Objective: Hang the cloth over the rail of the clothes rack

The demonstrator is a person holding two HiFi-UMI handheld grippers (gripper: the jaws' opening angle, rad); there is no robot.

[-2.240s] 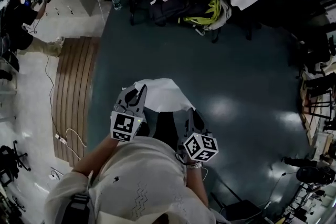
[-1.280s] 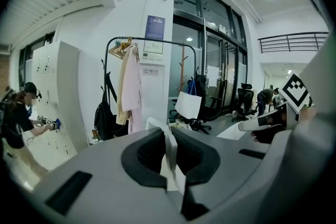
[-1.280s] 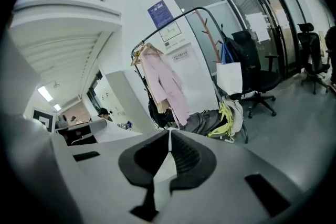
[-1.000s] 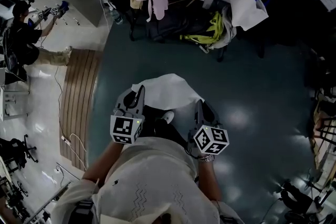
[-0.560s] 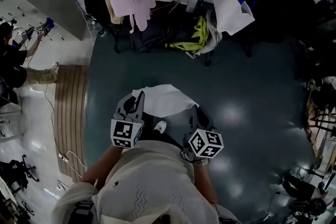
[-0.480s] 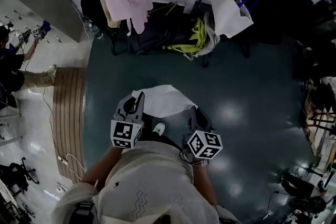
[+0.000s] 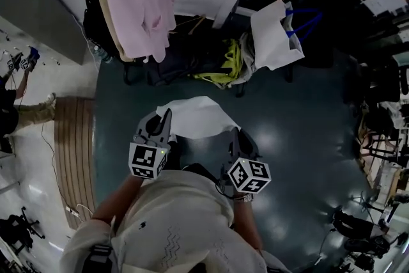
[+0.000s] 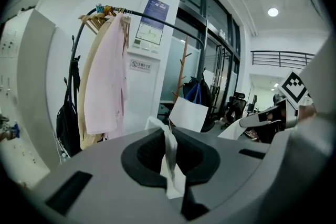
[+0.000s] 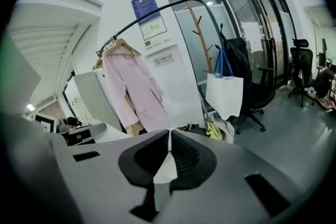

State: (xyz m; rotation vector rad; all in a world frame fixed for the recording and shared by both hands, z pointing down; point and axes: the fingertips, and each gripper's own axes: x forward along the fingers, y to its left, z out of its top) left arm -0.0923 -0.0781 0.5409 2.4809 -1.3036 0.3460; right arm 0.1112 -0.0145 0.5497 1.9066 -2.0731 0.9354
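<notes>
Over the floor (image 7: pixel 307 137), we are holding the white cloth (image 7: pixel 195 117), left tongs (image 7: pixel 166 117) and right tongs (image 7: pixel 235 137) each clamping an edge. Ahead, a pink coat (image 7: pixel 137 3) is hanging on the rack's rail (image 9: pixel 152 13).

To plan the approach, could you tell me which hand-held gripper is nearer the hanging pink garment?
Left. In the head view the left hand-held gripper sits almost straight below the pink garment; the right hand-held gripper is farther off to the right.
</notes>
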